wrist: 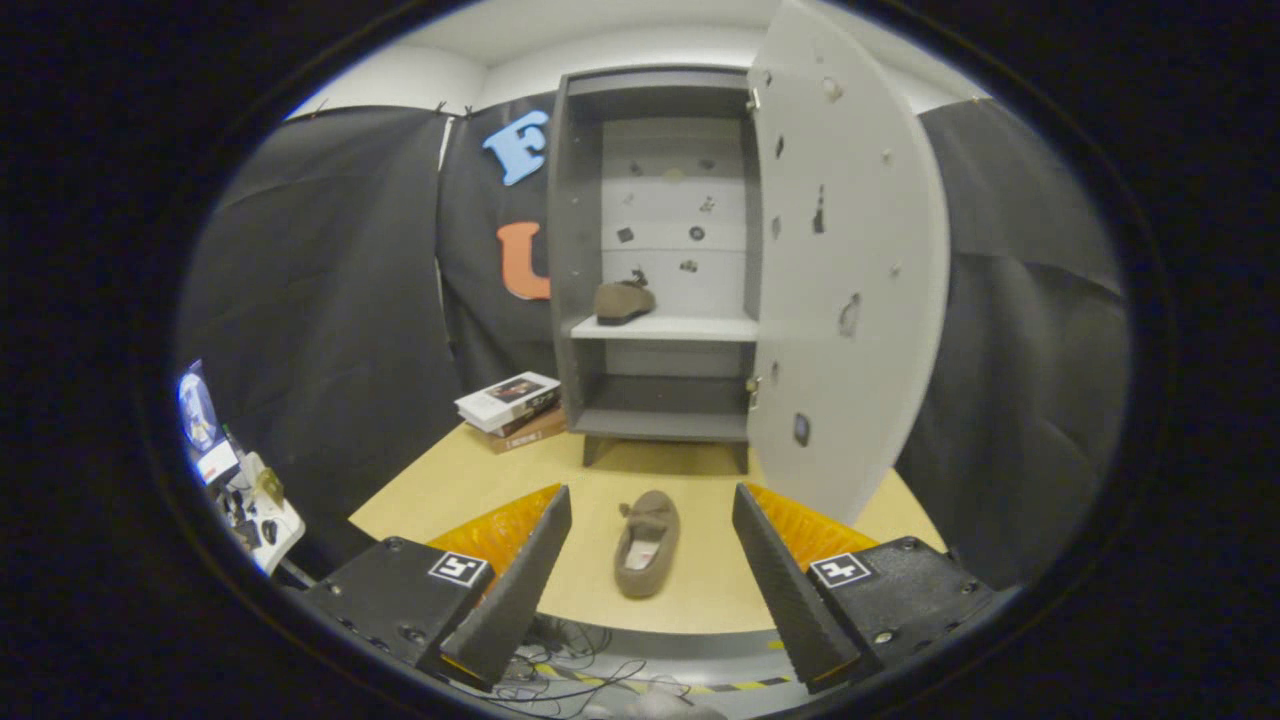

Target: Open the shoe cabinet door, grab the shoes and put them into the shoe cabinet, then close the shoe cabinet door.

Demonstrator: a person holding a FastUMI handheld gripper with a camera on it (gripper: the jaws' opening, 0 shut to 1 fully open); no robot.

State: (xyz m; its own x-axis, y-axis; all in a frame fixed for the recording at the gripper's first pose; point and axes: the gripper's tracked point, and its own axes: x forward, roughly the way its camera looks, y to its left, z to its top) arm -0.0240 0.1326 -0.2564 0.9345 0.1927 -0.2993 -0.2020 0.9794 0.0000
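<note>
gripper view looks across a pale wooden table [460, 480] toward a grey shoe cabinet [575, 250] that stands at the far side of the table against the black cloth wall. the cabinet door [850, 250], hinged on the right side, is swung wide open toward the camera, its pale inner face dotted with small dark marks. inside, a light shelf [690, 327] divides the cabinet, and one brown slipper [623, 301] already sits on the left part of that shelf; the lower compartment beneath it holds nothing visible. just left of the cabinet's foot, a short stack of books [510, 408] lies on the table. a second brown slipper [647, 543] lies on the table in front of the cabinet, toe pointing toward the cabinet and its opening facing up. the gripper [652, 505] hovers near the table's front edge with its fingers [520, 585] spread wide and released, grasping nothing; the slipper on the table lies between the two fingers, closer to their tips, without touching either. loose cables [560, 680] trail on the floor below the table's front edge.
</note>
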